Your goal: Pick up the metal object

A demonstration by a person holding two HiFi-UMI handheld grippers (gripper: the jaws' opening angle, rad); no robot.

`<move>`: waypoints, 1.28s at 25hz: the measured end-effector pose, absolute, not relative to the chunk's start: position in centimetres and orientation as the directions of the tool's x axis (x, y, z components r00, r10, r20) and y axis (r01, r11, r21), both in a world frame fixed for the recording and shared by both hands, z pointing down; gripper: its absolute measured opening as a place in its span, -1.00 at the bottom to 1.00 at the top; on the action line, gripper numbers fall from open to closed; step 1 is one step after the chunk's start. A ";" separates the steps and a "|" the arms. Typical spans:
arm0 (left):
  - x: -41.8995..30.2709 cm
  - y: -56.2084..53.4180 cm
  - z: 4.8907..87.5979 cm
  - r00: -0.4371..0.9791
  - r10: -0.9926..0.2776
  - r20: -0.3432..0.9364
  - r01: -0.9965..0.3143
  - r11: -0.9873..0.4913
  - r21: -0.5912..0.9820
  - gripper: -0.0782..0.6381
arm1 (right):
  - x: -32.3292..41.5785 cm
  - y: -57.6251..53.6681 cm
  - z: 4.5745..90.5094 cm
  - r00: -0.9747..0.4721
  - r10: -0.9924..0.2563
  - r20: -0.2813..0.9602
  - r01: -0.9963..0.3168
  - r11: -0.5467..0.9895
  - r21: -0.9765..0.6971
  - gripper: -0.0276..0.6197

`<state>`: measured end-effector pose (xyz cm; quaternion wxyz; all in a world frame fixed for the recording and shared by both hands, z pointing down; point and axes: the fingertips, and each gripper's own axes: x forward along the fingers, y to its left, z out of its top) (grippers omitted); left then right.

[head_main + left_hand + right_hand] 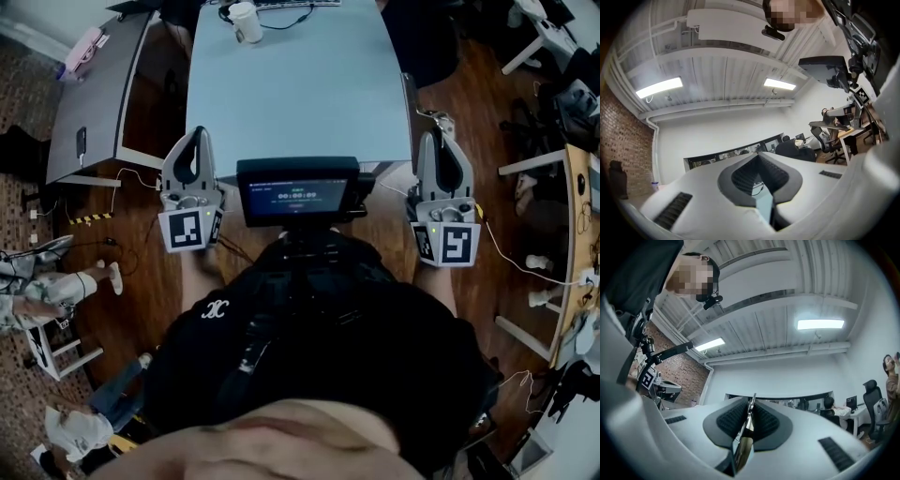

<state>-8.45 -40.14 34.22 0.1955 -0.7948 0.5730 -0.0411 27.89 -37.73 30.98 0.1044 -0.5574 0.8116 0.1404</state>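
Note:
Both grippers stand upright in front of the person's chest, at the near edge of a light blue table point(291, 84). The left gripper point(196, 137) is shut with nothing in it; in the left gripper view its pads point(740, 176) meet at the tip. The right gripper point(441, 141) is shut too. In the right gripper view a thin bright metal strip point(752, 401) stands edge-on between the dark ribbed pads point(729, 420) and sticks out a little past their tips. The head view does not show the strip clearly. Both gripper views look up at the ceiling.
A white cup point(246, 23) with a cable beside it stands at the table's far end. A small screen point(298, 190) is mounted between the grippers. A grey desk point(94, 94) stands at the left, with wooden floor, cables and furniture at the right.

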 end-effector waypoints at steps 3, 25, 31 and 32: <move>-6.6 -38.9 34.4 0.339 -0.928 -0.152 -0.897 -0.271 -0.349 -0.76 | 29.1 -35.8 30.8 -0.383 -0.865 -0.324 -0.923 0.371 0.099 -0.88; -19.2 -10.4 35.7 0.363 -0.914 -0.182 -0.880 -0.271 -0.390 -0.76 | 18.9 -3.0 27.7 -0.315 -0.831 -0.458 -0.949 0.268 0.168 -0.89; -23.5 -1.1 36.1 0.343 -0.930 -0.132 -0.875 -0.265 -0.406 -0.76 | 14.9 7.2 26.9 -0.310 -0.835 -0.455 -0.951 0.276 0.141 -0.89; -23.7 0.0 35.8 0.344 -0.928 -0.142 -0.876 -0.262 -0.405 -0.76 | 14.6 8.5 26.6 -0.315 -0.830 -0.460 -0.949 0.278 0.149 -0.89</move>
